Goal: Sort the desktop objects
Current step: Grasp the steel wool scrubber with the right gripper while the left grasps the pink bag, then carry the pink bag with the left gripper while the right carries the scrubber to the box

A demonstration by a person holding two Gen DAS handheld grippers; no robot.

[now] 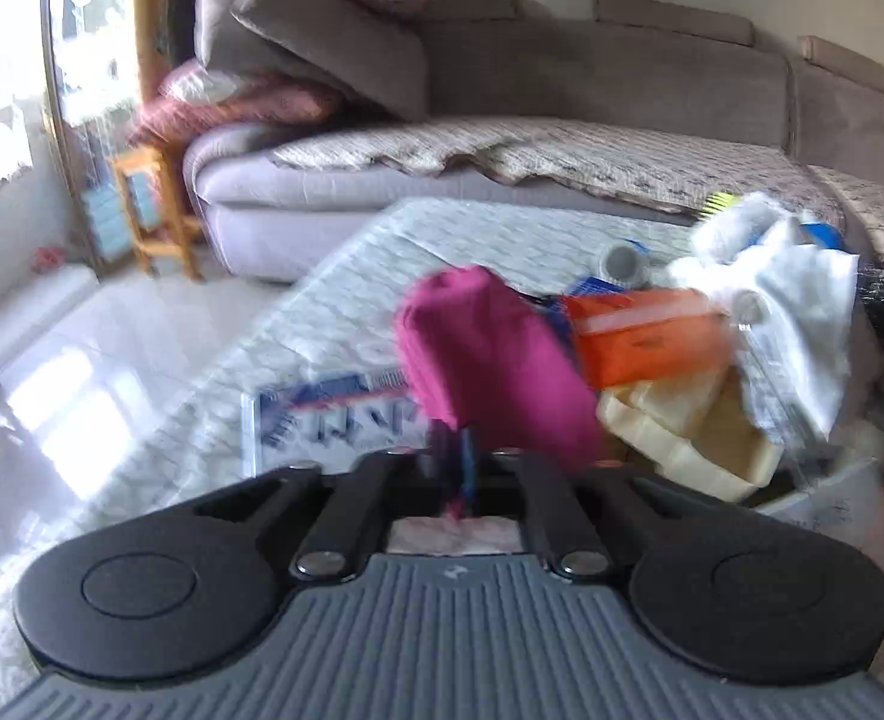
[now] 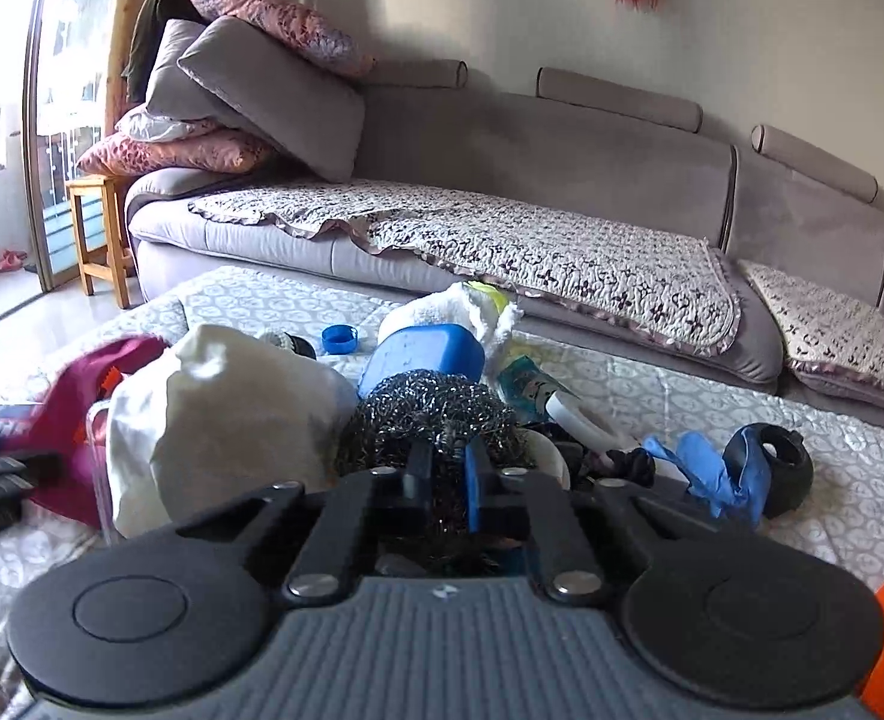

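Grey sofa (image 2: 562, 138) seen behind patterned table cover (image 2: 712, 384). Magenta cloth (image 1: 490, 360) pinched in closed left gripper (image 1: 455, 456), lifted just left of orange box (image 1: 646, 330); view blurred. Steel-wool scrubber (image 2: 429, 420) clamped between fingers of right gripper (image 2: 445, 468), right of orange box, in front of blue container (image 2: 423, 354). White cloth bundle (image 2: 219, 420) beside scrubber. Blue glove (image 2: 706, 468) and black round object (image 2: 784, 468) further right.

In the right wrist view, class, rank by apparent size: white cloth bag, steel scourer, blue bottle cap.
1. white cloth bag
2. steel scourer, though it sits nearest the camera, which inflates it
3. blue bottle cap
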